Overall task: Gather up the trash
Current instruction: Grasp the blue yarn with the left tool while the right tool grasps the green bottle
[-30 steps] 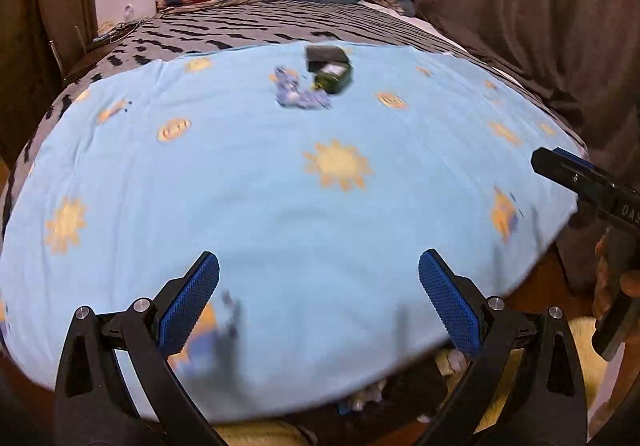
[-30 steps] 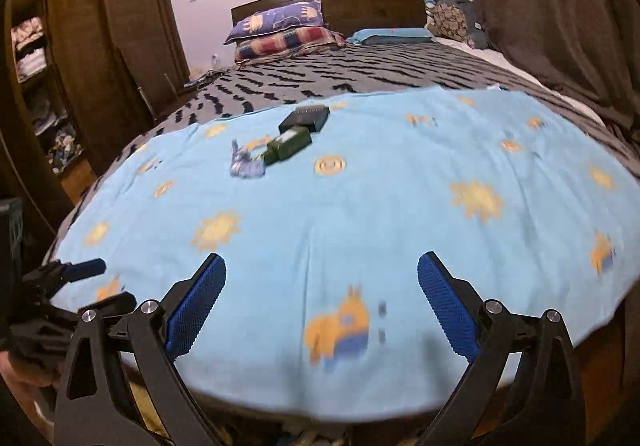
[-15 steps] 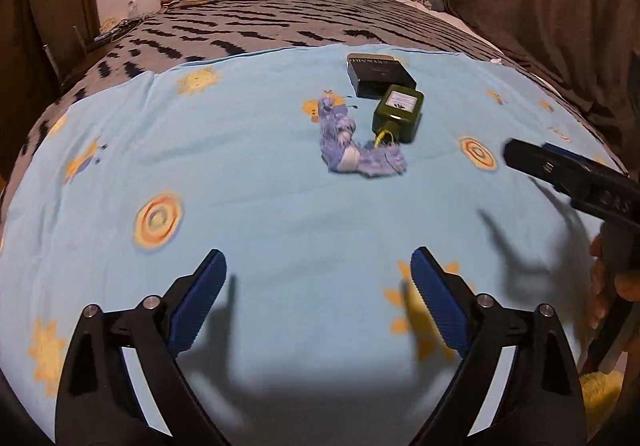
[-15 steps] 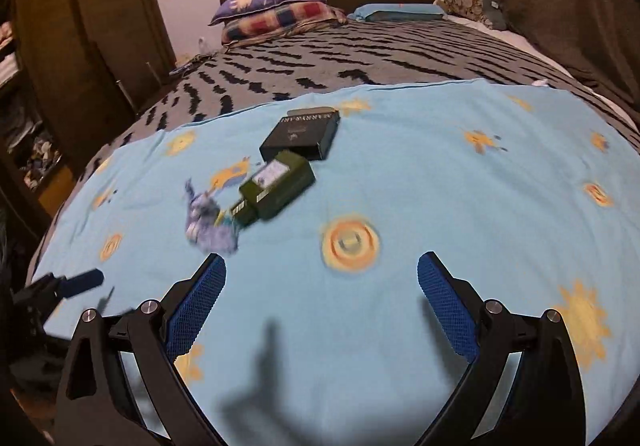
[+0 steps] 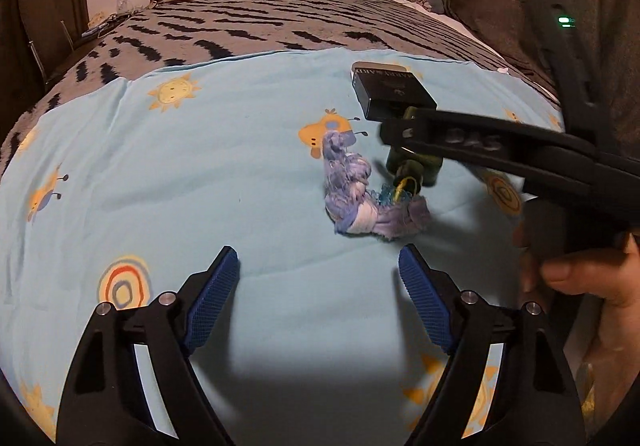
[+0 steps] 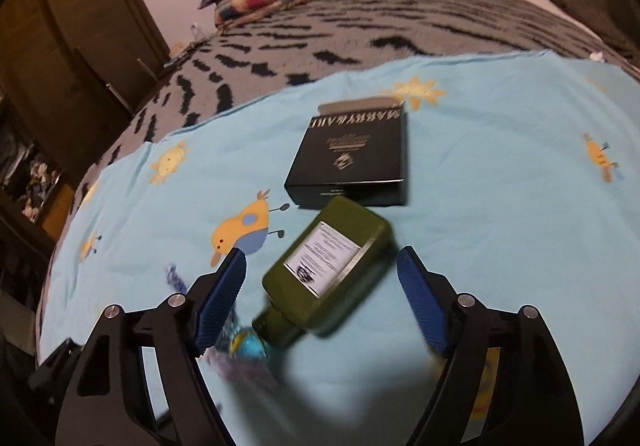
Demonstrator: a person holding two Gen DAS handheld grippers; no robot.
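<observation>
Right tongs, half-closing, straddle the green bottle mid-bed to lift it; left tongs, also narrowing, empty, face the crumpled wrapper.

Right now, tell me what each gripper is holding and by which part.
Nothing is held. The right gripper, closing, straddles the green bottle without gripping it; the left gripper is closing over bare sheet.

Dim, warm indoor light, strong fisheye bending with black corners, soft dark shadow pooled on the light blue sheet at each view's bottom, motion blur smearing the green bottle in the right wrist view, background pillows soft.
</observation>
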